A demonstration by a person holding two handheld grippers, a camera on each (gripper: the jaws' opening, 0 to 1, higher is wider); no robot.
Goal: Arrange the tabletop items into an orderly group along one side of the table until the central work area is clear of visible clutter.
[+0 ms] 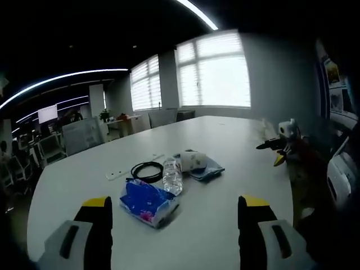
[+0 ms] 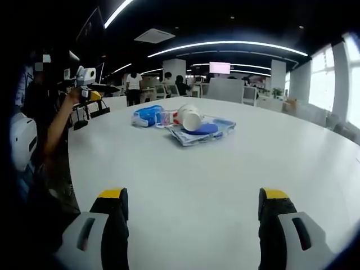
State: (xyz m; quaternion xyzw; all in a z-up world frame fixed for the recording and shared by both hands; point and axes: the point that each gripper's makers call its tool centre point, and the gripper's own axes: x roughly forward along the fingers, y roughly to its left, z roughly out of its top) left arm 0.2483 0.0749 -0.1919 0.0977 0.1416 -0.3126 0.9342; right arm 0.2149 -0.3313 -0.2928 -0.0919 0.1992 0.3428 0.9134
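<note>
Between the spread, empty jaws of the left gripper (image 1: 175, 228), bare white table (image 1: 225, 169) is seen, and just beyond the left jaw a blue plastic packet (image 1: 147, 202) lies flat; its print cannot be read. Directly behind it a clear water bottle (image 1: 172, 175) is observed lying on its side, its contents not discernible. Further ahead a white paper cup (image 1: 193, 160) rests tipped over on a blue cloth (image 1: 207, 169), with a coiled black cable (image 1: 147, 171) and a white strip-shaped item (image 1: 122, 173) to the left.

In the right gripper view, the right gripper (image 2: 191, 225) is likewise held released over bare table, well short of the items. The cup's open mouth faces this gripper and no contents are visible. No legible writing is noted.
</note>
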